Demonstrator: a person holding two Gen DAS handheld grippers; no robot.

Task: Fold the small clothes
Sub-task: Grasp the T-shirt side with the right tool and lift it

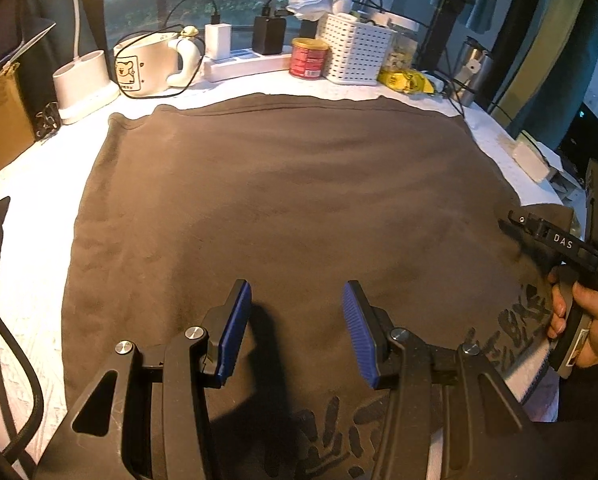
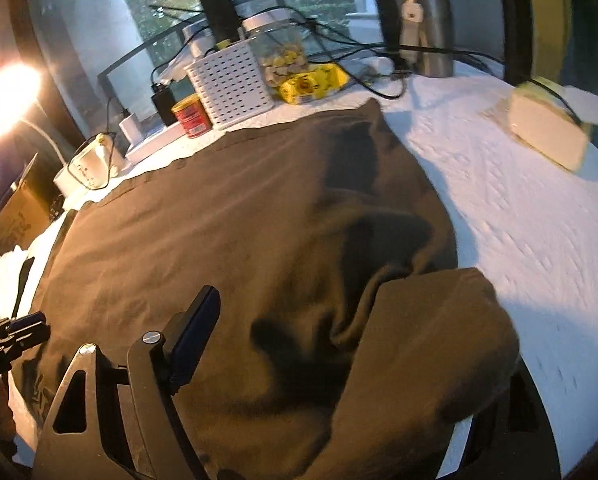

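Left hand-held gripper (image 1: pixel 297 330) agape, downward-tilted

The brown garment (image 1: pixel 283 200) is soft matt cloth on a white embossed table cover (image 2: pixel 519 248), and behind the garment stand a perforated white plastic basket (image 1: pixel 357 50), a glossy red tin (image 1: pixel 309 58) and a brushed metal flask (image 2: pixel 423 24) beside the basket.
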